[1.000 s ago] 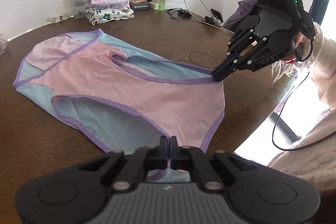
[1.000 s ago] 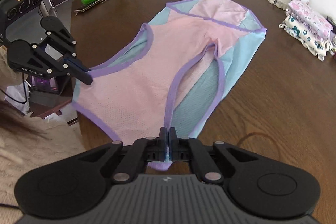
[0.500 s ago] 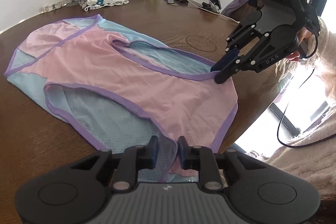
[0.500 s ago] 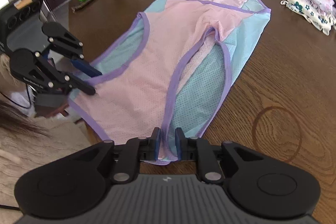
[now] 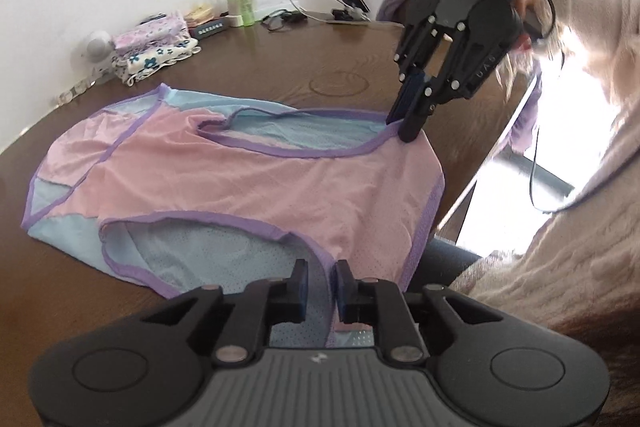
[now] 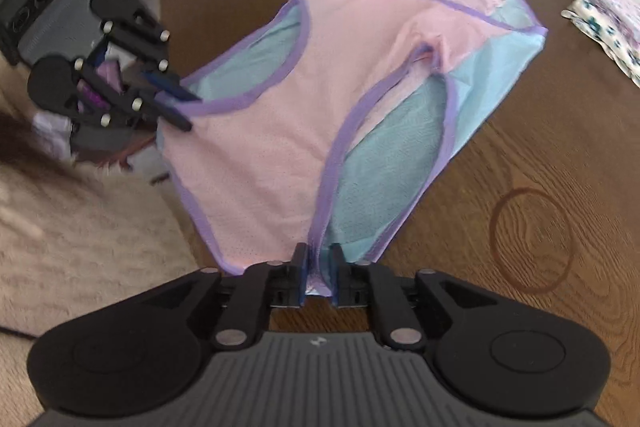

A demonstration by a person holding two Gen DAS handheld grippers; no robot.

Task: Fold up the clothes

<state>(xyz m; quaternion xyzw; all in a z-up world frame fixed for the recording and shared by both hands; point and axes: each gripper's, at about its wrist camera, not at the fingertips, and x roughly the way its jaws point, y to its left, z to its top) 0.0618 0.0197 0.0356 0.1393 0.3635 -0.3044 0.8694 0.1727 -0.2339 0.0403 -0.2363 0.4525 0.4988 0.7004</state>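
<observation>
**Position.** The garment (image 5: 256,179), a large brief-cut piece in pink and pale blue mesh with purple binding, lies spread open on the brown table (image 5: 248,67). No fold shows in it. In the left wrist view it runs from 6 o'clock out toward 10 o'clock. Its near hem sits at the table's edge by the person.

**Grippers.** The left gripper (image 5: 320,283) straddles the near hem at 6 o'clock. Its fingers are a narrow gap apart, and a strip of cloth lies loose between them, not pinched. The right gripper (image 6: 318,267) stands the same way at the other near corner, at 1 o'clock in the left wrist view. It too has a narrow gap with the purple binding running through it.

**Step in hand (judgement).** This posture fits either closing on the two corners to lift them, or just having let them go after laying the piece flat. The pictures do not settle which. In either case the hands should act together and level, so the hem stays straight and the thin mesh does not drag or bunch.

**Condition.** The pink front panel is smooth with light ripples. Blue lining shows through both leg openings. There is a small pucker at the crotch seam.

**Surroundings.** A folded floral stack (image 5: 156,51) stands at 11 o'clock, well apart.
</observation>
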